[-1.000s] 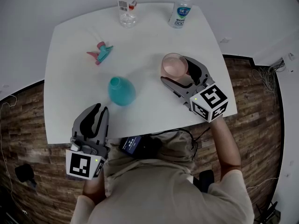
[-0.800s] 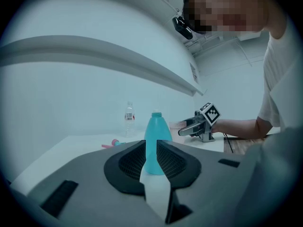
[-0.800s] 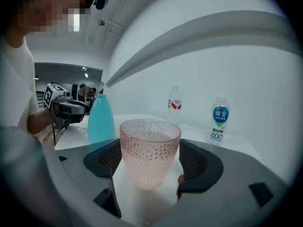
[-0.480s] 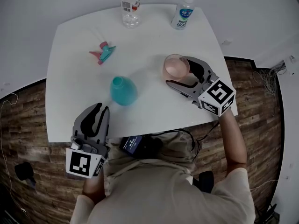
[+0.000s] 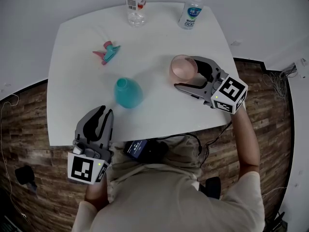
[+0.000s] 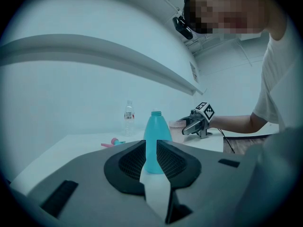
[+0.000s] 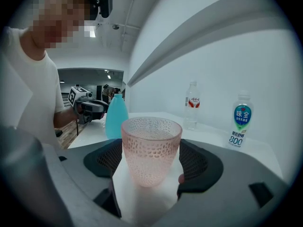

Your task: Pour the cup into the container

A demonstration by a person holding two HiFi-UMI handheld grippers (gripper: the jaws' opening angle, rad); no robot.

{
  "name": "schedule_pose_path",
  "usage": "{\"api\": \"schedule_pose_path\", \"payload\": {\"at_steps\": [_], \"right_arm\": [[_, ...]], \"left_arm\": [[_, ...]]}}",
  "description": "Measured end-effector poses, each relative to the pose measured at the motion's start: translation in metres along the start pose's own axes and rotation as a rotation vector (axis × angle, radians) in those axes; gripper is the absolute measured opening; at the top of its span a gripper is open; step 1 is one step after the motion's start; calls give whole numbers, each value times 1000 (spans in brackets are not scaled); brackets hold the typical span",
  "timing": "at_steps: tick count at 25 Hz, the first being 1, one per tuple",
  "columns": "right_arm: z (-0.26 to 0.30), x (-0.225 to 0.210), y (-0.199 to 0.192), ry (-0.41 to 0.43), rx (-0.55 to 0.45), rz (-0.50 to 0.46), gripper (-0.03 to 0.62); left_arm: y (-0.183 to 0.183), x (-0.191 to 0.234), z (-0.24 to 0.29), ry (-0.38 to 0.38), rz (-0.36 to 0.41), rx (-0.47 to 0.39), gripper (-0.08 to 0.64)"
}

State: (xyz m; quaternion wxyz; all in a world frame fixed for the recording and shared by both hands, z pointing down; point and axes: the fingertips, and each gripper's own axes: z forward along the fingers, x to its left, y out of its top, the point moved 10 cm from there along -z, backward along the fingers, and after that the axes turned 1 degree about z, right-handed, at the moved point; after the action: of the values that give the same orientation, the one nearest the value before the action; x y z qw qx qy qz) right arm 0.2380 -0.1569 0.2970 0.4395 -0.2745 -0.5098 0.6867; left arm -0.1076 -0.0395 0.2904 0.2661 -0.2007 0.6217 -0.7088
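It looks like an office or lab room: a bare white counter at the centre, wood-plank floor at lower left, loose cables at right, plain white wall above.

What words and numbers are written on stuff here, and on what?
"味全": top of the label on the blue-labelled bottle.
"800": same label, lower down.
Print under that: too small to read.
Red label on the clear bottle: too blurred to read.
Marker cube: pattern only, no words.
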Motion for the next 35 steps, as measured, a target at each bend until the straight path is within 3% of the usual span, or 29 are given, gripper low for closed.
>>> {"api": "schedule_pose_path", "payload": {"at_steps": [19,35], "right_arm": [[0,-19,-3,198,-20,-42,377],[9,-21,-2,265,-56,-46,377]], "left_arm": [[1,-3,-1,-10,10,-1,66],[-1,-3,0,-8,9,7,66]]}}
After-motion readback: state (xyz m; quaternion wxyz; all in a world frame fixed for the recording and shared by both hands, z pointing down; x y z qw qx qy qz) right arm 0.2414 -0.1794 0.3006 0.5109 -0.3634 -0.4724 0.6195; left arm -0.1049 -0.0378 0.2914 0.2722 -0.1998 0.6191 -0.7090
